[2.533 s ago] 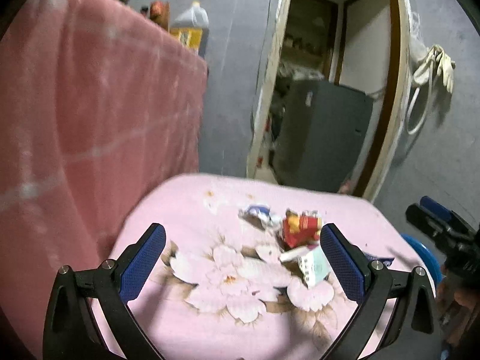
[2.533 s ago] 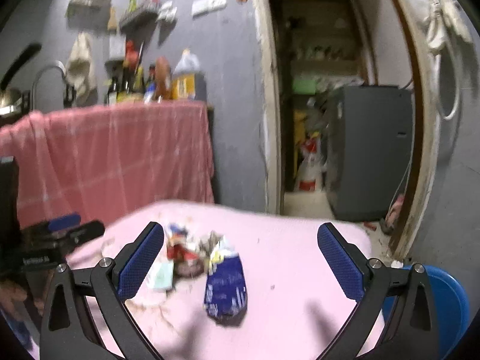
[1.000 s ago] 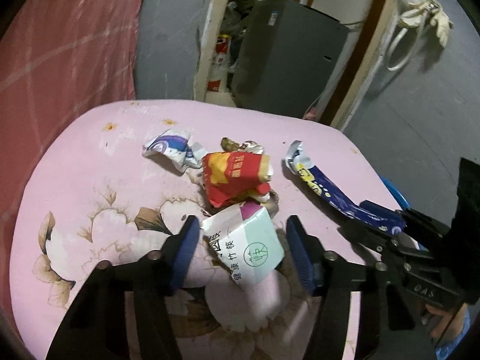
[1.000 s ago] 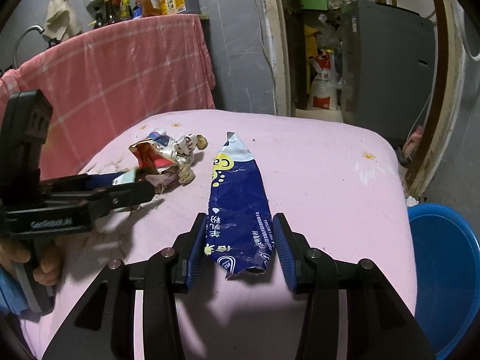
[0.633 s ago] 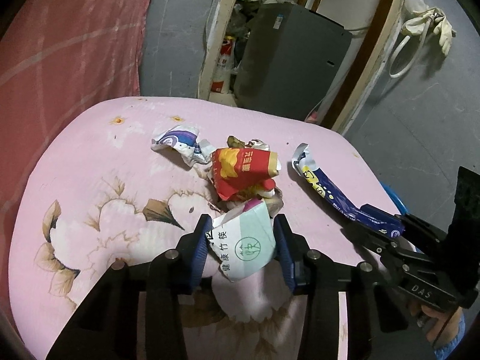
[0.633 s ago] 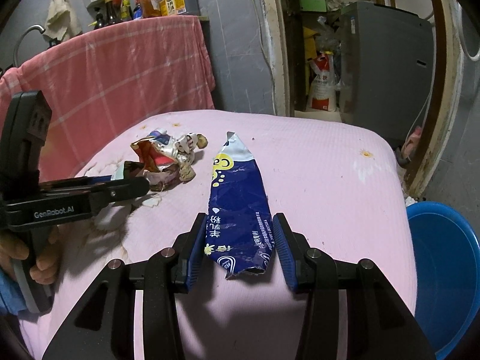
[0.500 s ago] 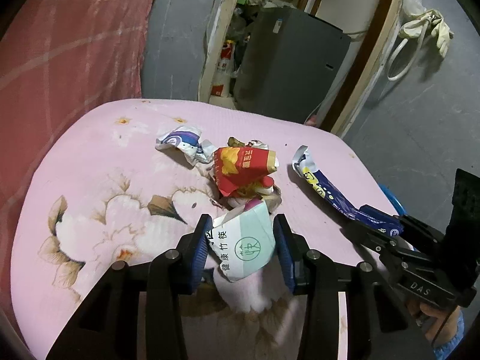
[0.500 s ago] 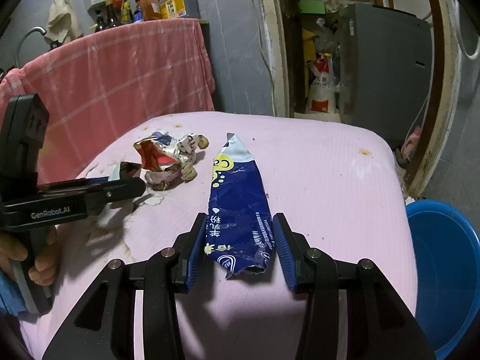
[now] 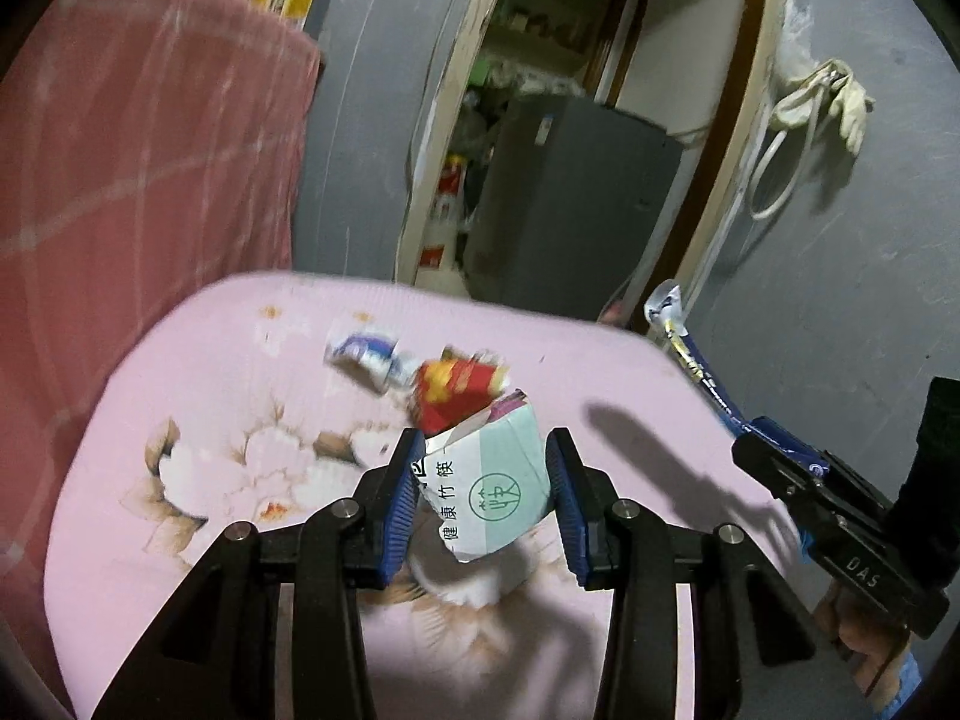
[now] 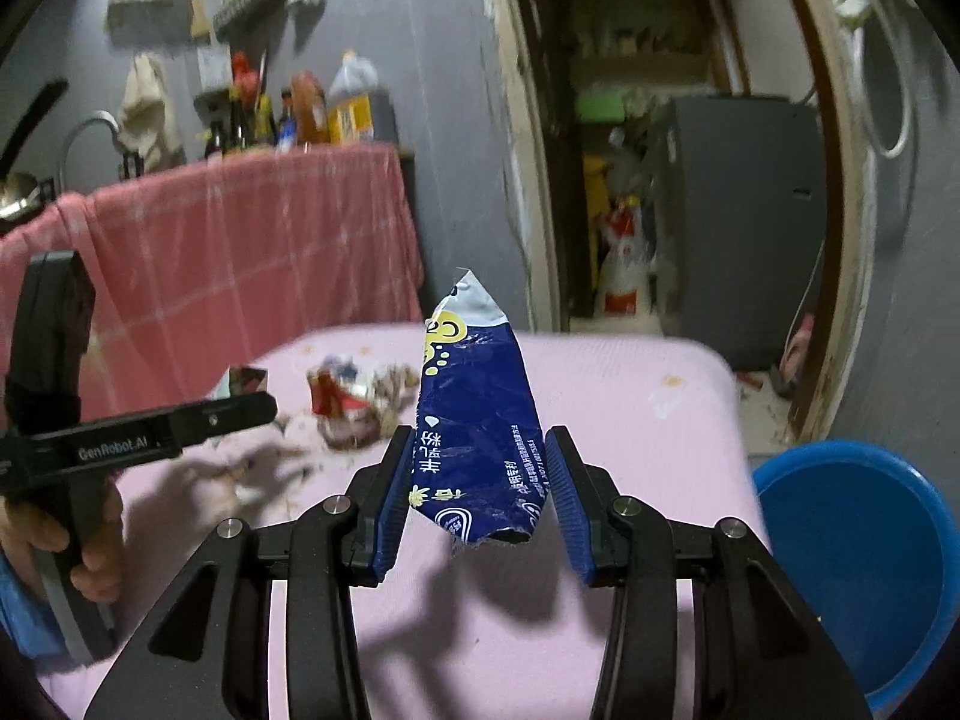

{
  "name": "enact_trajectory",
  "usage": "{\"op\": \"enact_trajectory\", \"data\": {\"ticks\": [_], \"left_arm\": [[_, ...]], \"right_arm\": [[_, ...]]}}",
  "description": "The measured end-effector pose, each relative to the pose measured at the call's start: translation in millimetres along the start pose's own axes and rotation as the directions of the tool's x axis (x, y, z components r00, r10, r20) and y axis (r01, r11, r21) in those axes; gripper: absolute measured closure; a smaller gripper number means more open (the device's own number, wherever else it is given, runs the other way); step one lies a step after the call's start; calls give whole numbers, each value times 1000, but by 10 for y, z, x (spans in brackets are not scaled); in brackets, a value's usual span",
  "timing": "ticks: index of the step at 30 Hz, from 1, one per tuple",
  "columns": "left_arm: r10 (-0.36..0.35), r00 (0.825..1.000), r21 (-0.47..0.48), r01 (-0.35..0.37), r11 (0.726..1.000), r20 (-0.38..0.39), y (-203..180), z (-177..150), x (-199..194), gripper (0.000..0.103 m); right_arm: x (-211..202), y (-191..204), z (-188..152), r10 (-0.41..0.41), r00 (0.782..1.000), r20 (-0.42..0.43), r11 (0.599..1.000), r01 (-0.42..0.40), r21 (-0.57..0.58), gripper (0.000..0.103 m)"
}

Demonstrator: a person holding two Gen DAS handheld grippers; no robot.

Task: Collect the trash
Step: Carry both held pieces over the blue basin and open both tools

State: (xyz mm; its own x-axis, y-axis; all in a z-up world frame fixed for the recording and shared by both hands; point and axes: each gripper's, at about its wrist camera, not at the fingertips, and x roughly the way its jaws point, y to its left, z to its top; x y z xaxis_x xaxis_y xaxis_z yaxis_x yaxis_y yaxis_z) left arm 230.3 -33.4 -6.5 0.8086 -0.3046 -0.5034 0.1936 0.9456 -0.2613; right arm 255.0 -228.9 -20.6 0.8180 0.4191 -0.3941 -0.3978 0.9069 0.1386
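My left gripper (image 9: 483, 471) is shut on a white and mint-green paper wrapper (image 9: 489, 483) and holds it above the pink table (image 9: 198, 396). My right gripper (image 10: 480, 468) is shut on a long dark blue snack wrapper (image 10: 474, 414), lifted off the table; it also shows in the left wrist view (image 9: 699, 369). A red wrapper (image 9: 456, 390) and a blue and white crumpled wrapper (image 9: 369, 357) lie on the table ahead of the left gripper. The same pile of trash (image 10: 351, 399) shows in the right wrist view.
A blue bin (image 10: 864, 564) stands on the floor to the right of the table. A pink-draped counter (image 10: 240, 258) with bottles is at the left. A doorway with a grey fridge (image 9: 570, 204) lies behind the table.
Both grippers have risen from the table, each carrying its wrapper. The blue wrapper now hangs in the air; the green and white wrapper is lifted clear of the pile.
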Motion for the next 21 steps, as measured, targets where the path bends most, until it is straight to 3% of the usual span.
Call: {"op": "enact_trajectory", "data": {"ticks": [8,14,21], "left_arm": [[-19,987,59,10,998,157,-372,115,-152,67],[-70,966,99,46,994,248,-671,192,-130,67],[-126,949,161,82,984,289,-1076,244,-94,67]], "right_arm": [[-354,0,136,-69,976,206,997,73,-12,62],[-647,-94,187,-157,929,334,985,171,-13,62],[-925,-352,182,-245,881,406,967,250,41,62]]}}
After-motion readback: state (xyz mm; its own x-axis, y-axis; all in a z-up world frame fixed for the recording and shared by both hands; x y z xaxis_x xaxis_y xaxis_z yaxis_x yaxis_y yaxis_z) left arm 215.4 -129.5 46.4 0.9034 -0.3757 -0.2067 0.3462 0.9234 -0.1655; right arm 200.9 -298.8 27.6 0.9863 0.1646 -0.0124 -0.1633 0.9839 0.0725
